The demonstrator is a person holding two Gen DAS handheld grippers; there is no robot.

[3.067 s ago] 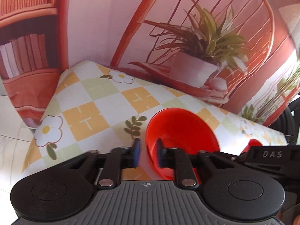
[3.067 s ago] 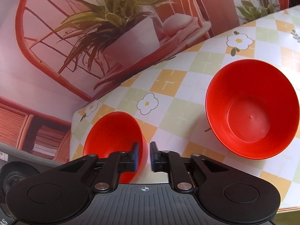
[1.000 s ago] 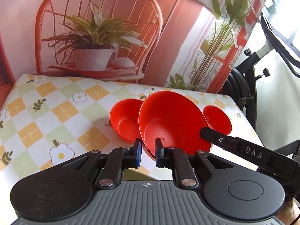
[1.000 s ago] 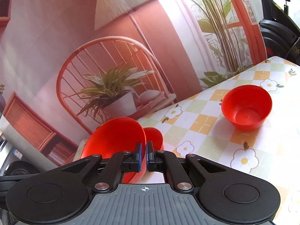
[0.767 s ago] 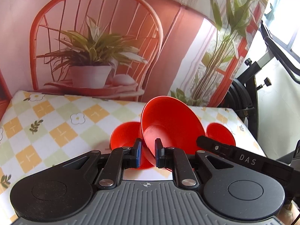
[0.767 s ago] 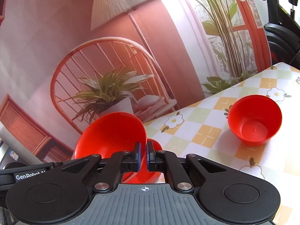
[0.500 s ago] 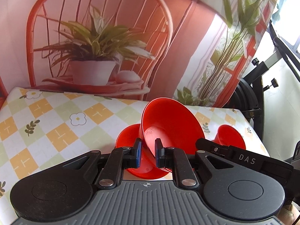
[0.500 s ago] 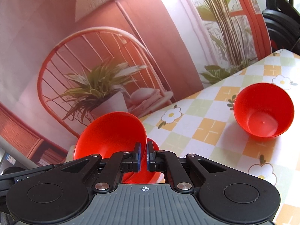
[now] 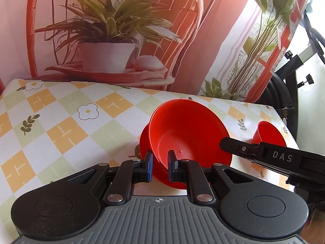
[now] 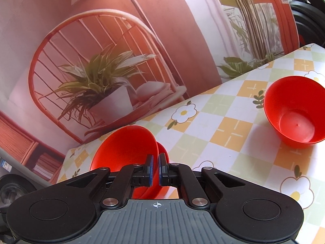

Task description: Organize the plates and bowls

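Bowls coming together now: the wide red bowl (image 9: pixel 189 134), carried tilted in both grippers, has dropped from up in the air a second ago to sit right over the second red bowl (image 9: pixel 143 142), whose rim peeks out just behind and left of it, so the nesting looks nearly done, though whether the two rims are fully seated I can't tell. The left gripper (image 9: pixel 160 167) has its blue-padded fingers (image 9: pixel 150 167) pinching the near rim of the wide bowl, one pad outside the wall and one inside. Over on the other side the right gripper (image 10: pixel 156 169) is clamped on the opposite rim, fingers pressed almost together with only the thin wall between them, and the second bowl (image 10: pixel 163 150) shows as a sliver just ahead and to the right of those fingers. That leaves the small deep bowl (image 10: pixel 294 109) alone, well off to the right beyond the right gripper's fingers, likely the next one to be stacked. All three look like smooth, glossy moulded plastic, thin-walled, round, flaring to a plain rim with a small flat base and a tiny nub at the centre. The desk (image 9: pixel 67 122) wears a slick checked cloth, orange and pale green squares with daisies, so a released stack may slide.
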